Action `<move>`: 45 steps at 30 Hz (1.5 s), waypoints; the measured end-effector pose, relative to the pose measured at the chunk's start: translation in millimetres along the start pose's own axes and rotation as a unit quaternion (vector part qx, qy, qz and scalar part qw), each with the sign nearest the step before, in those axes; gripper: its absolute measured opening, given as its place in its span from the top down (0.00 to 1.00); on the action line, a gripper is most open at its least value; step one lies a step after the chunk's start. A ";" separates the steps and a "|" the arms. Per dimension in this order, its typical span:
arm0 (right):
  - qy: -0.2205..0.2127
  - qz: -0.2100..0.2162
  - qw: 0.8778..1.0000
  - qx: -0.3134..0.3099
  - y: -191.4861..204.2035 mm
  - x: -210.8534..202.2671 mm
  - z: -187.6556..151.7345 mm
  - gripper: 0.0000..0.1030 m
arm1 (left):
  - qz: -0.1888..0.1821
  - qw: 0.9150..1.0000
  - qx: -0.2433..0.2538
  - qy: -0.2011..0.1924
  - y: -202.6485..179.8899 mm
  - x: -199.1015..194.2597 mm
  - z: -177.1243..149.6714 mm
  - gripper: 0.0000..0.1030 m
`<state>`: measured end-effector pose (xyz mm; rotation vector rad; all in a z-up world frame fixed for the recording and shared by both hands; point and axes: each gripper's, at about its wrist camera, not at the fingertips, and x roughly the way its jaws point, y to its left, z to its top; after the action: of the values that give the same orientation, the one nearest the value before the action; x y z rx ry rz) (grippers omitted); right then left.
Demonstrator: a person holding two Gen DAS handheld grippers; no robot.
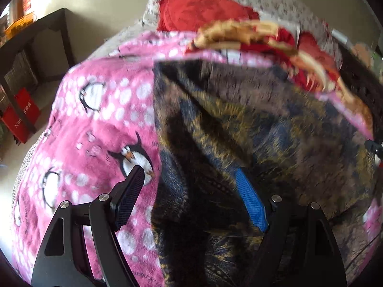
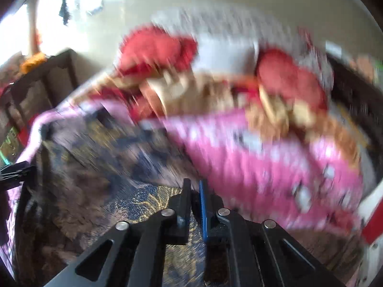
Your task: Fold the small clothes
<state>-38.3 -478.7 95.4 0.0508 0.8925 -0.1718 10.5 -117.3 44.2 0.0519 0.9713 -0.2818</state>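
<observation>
A dark patterned garment, brown, navy and gold, lies spread on a pink penguin blanket. My left gripper is open, its black finger over the blanket and its blue finger over the garment's near left edge. In the right wrist view the image is blurred by motion. My right gripper is shut on the garment's edge, with cloth between the black and blue fingers. The pink blanket shows to the right.
Red cushions and a beige-and-red cloth lie at the far side of the bed. A dark shelf unit with a red box stands at the left. The floor beyond is pale.
</observation>
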 end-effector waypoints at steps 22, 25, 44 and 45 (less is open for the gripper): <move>0.038 0.046 0.996 0.065 20.4 -31.0 -68.9 0.47 | 0.045 0.998 0.039 0.020 2.4 -11.5 -37.0 0.23; 0.075 0.009 0.996 0.048 25.0 -18.5 -80.0 0.47 | 0.043 0.998 0.033 0.025 0.3 -19.9 -40.5 0.23; 0.053 -0.028 0.964 0.259 -106.1 -81.6 -151.5 0.46 | -0.063 0.996 0.049 0.040 -69.3 -45.7 -43.5 0.23; 0.050 -0.032 0.961 0.268 -112.6 -83.6 -154.1 0.46 | -0.064 0.996 0.054 0.043 -74.0 -44.0 -45.0 0.23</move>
<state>-227.5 -561.0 66.9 0.5401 0.9276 -0.4733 -68.3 -171.5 60.9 0.1016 1.0452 -0.4526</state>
